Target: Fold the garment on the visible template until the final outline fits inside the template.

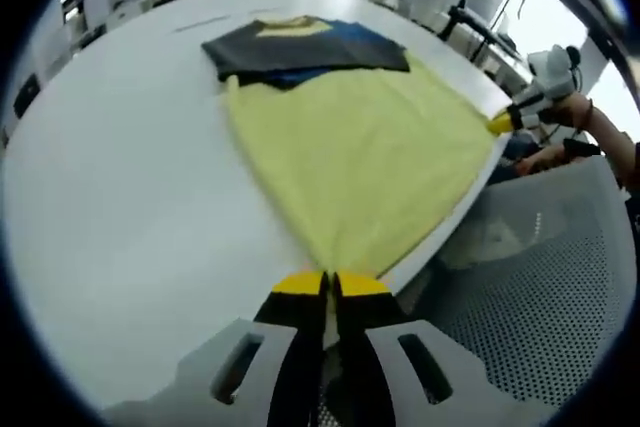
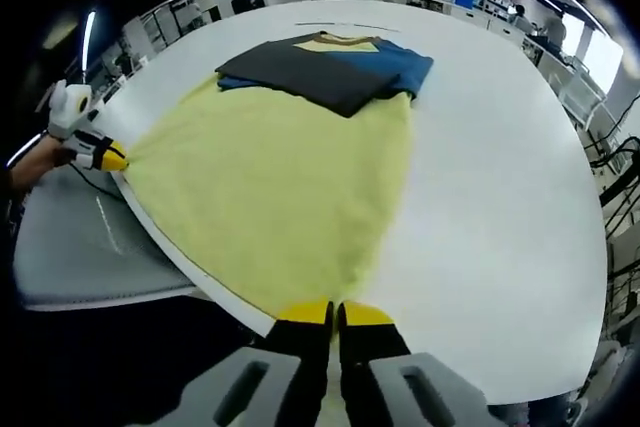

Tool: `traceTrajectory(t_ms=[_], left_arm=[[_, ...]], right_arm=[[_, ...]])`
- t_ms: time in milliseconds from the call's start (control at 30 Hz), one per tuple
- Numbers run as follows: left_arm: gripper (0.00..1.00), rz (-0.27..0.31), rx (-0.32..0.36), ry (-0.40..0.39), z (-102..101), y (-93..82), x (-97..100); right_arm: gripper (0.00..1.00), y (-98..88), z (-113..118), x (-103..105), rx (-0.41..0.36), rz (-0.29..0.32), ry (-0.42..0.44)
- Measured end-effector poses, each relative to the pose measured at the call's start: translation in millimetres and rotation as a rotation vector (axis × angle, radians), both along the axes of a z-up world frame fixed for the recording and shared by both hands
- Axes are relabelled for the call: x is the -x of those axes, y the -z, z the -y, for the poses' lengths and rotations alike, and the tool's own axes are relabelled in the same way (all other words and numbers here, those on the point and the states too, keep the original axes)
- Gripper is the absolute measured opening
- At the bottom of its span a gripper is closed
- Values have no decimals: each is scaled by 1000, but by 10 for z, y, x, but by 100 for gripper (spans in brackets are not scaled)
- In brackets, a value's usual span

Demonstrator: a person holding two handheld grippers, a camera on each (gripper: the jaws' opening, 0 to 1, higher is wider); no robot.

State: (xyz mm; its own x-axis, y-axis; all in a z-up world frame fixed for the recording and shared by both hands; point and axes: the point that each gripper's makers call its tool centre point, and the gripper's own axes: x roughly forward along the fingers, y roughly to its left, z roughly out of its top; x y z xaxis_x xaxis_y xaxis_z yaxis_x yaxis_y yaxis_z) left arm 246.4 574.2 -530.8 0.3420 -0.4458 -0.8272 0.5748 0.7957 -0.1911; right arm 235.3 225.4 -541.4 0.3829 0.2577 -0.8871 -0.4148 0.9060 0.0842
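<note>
Holding the garment [image 1: 350, 147] by its two near hem corners, stretched over the near edge of the white worktop [image 1: 120, 207]: yellow body spread flat and fanned toward the hands, far end with dark grey and blue panels already doubled over near the collar. Left gripper [image 1: 327, 285] has its fingers together, clamped on one yellow corner right at the worktop edge; right gripper [image 2: 335, 315] likewise pinched on the other corner. Each gripper also appears at the side of the other's view, yellow tips on the cloth. No template outline can be made out under or around the fabric, so fit can't be checked from here. Likely step: carry the hem up and over toward the collar for a crosswise fold. To do it well: lift both corners together at equal height, keep light tension between them so the hem stays straight, travel parallel to the long axis, and lay the hem square onto the folded dark section, not skewed. Risk: uneven pull drags the folded top out of place, or slack lets the middle sag and crease. A perforated grey chair [image 1: 540, 287] sits just off the edge below; keep cloth clear of it.
</note>
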Motion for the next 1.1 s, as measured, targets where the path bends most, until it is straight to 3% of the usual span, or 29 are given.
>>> traceTrajectory(t_ms=[833,1000,1100], left_arm=[[0,-29,-80,34,-51,-51,275],[0,-32,-36,-19,-72,-128,255],[0,-18,12,-63,-89,-243,211]], right_arm=[[0,12,-55,242,-48,-16,41],[0,-41,-66,253,-50,-13,43],[0,-146,-68,193,-56,22,44]])
